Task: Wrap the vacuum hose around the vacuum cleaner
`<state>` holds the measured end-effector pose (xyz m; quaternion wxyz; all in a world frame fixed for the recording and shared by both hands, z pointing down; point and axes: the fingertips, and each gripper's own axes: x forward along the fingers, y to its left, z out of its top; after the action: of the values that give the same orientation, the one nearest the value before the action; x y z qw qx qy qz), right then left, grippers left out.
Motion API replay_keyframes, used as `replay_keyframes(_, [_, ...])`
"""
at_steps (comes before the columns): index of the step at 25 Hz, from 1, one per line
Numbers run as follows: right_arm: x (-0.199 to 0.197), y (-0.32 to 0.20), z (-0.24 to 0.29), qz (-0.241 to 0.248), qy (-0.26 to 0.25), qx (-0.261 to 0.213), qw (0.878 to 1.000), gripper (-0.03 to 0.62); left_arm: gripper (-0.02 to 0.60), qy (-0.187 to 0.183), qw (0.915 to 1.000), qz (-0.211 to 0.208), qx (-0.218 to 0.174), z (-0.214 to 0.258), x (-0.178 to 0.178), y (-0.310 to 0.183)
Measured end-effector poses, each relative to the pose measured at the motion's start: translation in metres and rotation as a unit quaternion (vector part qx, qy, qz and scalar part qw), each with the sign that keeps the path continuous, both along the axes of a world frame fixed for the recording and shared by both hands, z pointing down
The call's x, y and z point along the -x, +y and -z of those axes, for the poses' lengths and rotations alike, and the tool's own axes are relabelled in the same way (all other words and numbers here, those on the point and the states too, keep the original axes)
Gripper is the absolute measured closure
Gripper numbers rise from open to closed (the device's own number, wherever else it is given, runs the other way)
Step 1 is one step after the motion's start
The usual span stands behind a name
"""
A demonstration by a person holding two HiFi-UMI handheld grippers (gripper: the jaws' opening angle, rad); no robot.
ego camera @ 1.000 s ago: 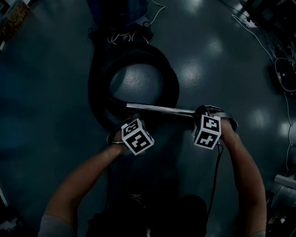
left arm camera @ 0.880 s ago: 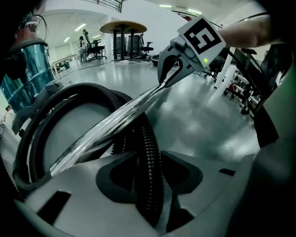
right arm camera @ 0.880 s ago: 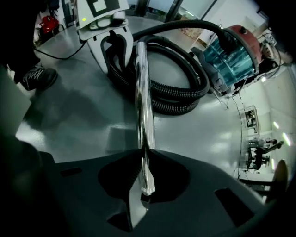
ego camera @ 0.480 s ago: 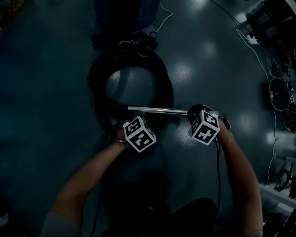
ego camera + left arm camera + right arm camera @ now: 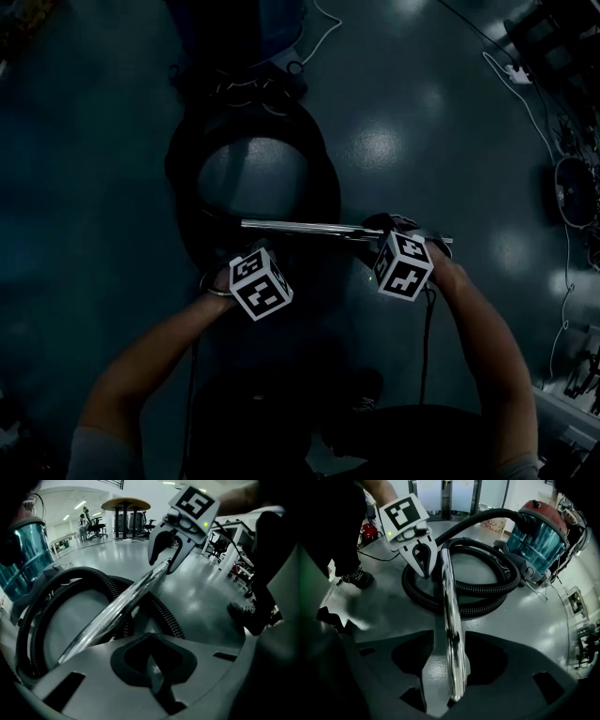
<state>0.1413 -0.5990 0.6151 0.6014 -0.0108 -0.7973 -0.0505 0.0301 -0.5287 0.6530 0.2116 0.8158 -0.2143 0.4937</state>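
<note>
The dark floor point(image 5: 94, 187) carries everything. At its far side stands the vacuum cleaner point(image 5: 539, 509), upright. Its clear blue dust bin point(image 5: 532, 545) is the only container here, and what is in it cannot be made out.

In front of the cleaner the black ribbed hose point(image 5: 480, 604) lies as it did a second ago, in a loose double loop on the floor. It runs up to the cleaner's body but is not wound round it, so the wrapping itself looks not yet begun.

Across the near side of that loop lies the shiny metal tube point(image 5: 446, 583).

The change is at the right gripper point(image 5: 450, 633). Its jaws have just been opening and now stand apart on either side of the tube's near end, with floor showing beside the tube. That looks like a grip let go, perhaps for a fresh hold. What bears the tube now is unclear.

The left gripper point(image 5: 150, 637) has its jaws pressed together with nothing visible between them, and hangs just beside the tube's far end, above the loop.

Thin cables point(image 5: 562, 309) trail along the floor's right side.
</note>
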Motion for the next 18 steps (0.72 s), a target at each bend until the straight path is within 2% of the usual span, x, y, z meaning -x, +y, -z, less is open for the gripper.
replay_keyframes(4, [-0.003,-0.007,-0.017,0.029,-0.001,-0.023,0.999,0.404,0.575,0.022,0.9971,-0.042,0.06,0.008,-0.017,0.036])
replay_keyframes(7, [0.001,-0.012,-0.025,0.054,-0.001,-0.039,0.998,0.404,0.569,0.015,0.9942,-0.066,0.083,0.007,-0.021,0.058])
replay_keyframes(8, [0.003,-0.012,-0.026,0.061,-0.002,-0.036,0.998,0.404,0.544,0.009,0.9934,-0.07,0.091,0.004,-0.02,0.064])
replay_keyframes(10, [0.006,-0.011,-0.028,0.068,-0.008,-0.025,0.997,0.405,0.516,-0.005,0.9925,-0.072,0.099,-0.003,-0.015,0.071])
replay_keyframes(16, [0.008,-0.011,-0.03,0.075,-0.031,-0.024,0.996,0.422,0.5,-0.018,0.9937,-0.063,0.091,-0.007,-0.012,0.071])
replay_keyframes(17, [0.008,-0.011,-0.03,0.078,-0.034,-0.025,0.996,0.422,0.462,-0.022,0.9937,-0.061,0.092,-0.008,-0.012,0.073])
replay_keyframes(18, [0.008,-0.011,-0.029,0.08,-0.036,-0.025,0.996,0.422,0.362,-0.029,0.9934,-0.061,0.093,-0.011,-0.011,0.076])
